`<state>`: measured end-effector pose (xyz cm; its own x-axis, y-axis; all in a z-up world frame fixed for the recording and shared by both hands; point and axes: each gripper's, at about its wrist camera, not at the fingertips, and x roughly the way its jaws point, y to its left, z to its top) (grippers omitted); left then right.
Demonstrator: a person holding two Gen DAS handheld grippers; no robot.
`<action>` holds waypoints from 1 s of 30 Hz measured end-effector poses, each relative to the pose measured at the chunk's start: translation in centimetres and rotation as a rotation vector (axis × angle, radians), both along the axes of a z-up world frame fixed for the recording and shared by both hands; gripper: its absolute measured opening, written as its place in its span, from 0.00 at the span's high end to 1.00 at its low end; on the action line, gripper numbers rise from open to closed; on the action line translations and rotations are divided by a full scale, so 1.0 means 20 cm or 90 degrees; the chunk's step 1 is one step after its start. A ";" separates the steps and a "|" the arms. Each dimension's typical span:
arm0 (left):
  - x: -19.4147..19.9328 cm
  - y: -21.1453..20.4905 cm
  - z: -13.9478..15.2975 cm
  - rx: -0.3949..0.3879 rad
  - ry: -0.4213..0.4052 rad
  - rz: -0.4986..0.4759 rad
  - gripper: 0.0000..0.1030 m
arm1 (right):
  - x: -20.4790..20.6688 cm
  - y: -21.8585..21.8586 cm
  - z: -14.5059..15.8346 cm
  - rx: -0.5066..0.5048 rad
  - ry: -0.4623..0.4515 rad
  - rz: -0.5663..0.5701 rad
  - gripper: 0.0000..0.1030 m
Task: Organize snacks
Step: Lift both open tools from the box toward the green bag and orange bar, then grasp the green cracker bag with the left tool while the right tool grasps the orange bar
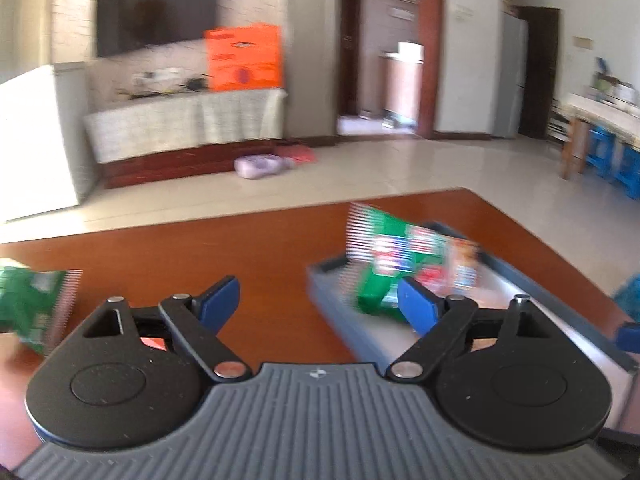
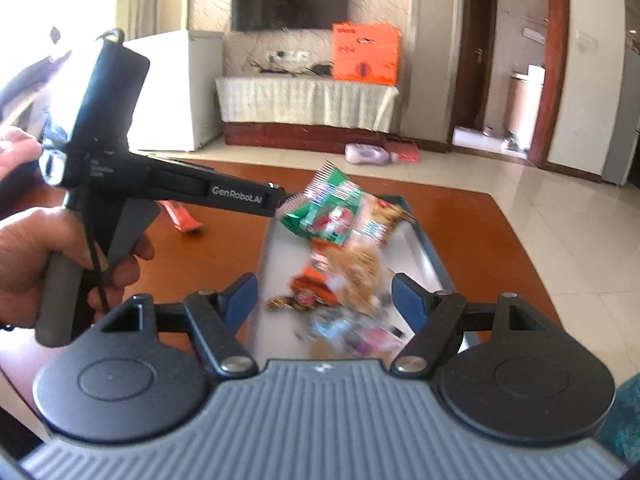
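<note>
While both grippers gape empty, snacks sit in the tray (image 2: 430, 256).
Green packet (image 2: 332, 216) ahead of right gripper (image 2: 324, 296); another packet (image 1: 28, 304) left of left gripper (image 1: 318, 300), on the counter (image 1: 200, 248).

A green snack packet (image 2: 340, 216) with red and white print is showing above the grey tray (image 2: 428, 256), which is sitting on the reddish-brown table (image 2: 480, 240). Inside the tray, an orange-and-brown wrapper (image 2: 308, 292) is lying beside a tan one (image 2: 360, 272). Blue pads (image 2: 408, 296) are flanking the tray.
</note>
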<state>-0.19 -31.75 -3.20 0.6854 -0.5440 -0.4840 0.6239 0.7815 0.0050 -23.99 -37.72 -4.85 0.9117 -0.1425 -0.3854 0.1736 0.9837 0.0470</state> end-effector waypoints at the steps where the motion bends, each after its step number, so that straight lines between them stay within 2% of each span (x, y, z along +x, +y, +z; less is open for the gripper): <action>1: 0.03 0.05 0.00 0.003 -0.010 0.028 0.11 | 0.02 0.02 0.01 0.003 -0.002 0.005 0.27; 7: 0.23 0.40 -0.01 0.042 -0.065 0.204 0.06 | 0.16 0.18 0.05 0.047 -0.029 0.061 0.26; 11: 0.40 0.65 -0.02 0.045 -0.047 0.243 0.04 | 0.26 0.29 0.02 0.053 -0.024 0.095 0.26; 13: 0.47 0.75 -0.03 0.048 -0.064 0.257 0.02 | 0.32 0.33 0.00 0.054 -0.023 0.106 0.26; 19: 0.78 0.93 -0.09 0.069 -0.060 0.257 0.01 | 0.47 0.35 -0.04 0.096 -0.013 0.118 0.26; 25: 1.05 1.05 -0.16 0.027 0.007 0.215 0.01 | 0.65 0.38 -0.06 0.085 -0.013 0.129 0.27; 27: 1.10 1.05 -0.20 0.029 0.027 0.190 0.01 | 0.77 0.43 -0.06 0.050 0.003 0.149 0.26; 30: 1.16 1.01 -0.25 0.057 0.031 0.174 0.00 | 0.96 0.51 -0.06 -0.005 0.032 0.178 0.26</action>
